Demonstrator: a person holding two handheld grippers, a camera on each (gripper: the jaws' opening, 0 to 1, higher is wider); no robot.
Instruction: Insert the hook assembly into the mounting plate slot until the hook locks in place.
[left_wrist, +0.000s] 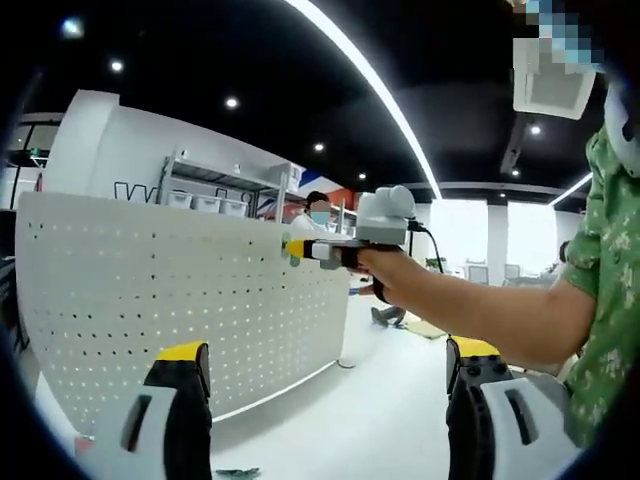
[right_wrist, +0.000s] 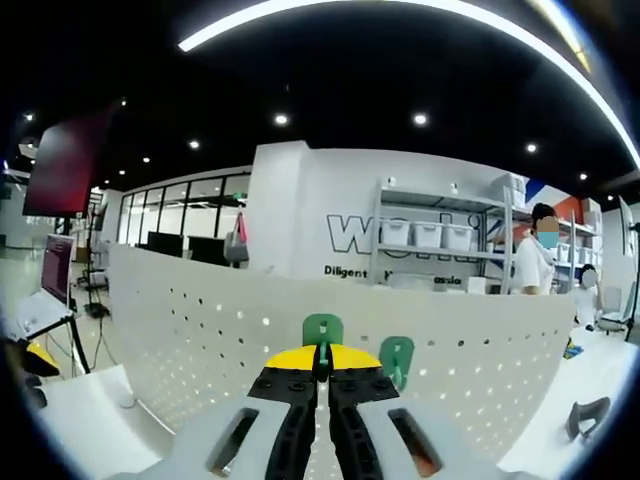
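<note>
A white perforated mounting plate (left_wrist: 150, 290) stands upright on the white table (left_wrist: 370, 420). My left gripper (left_wrist: 328, 352) hangs open in front of it, its yellow-tipped jaws wide apart with nothing between them. A person's hand holds my right gripper (left_wrist: 297, 248) against the plate's upper right part. In the right gripper view, my right gripper (right_wrist: 322, 362) is shut on a green hook assembly (right_wrist: 322, 328), pressed close to the mounting plate (right_wrist: 200, 330). A second green hook (right_wrist: 397, 358) sits on the plate just to the right.
Behind the plate stand metal shelves with white bins (right_wrist: 430, 235) and a person in a white coat (right_wrist: 535, 262). A monitor on a stand (right_wrist: 55, 270) is at the left. A small black object (right_wrist: 587, 415) lies on the table at the right.
</note>
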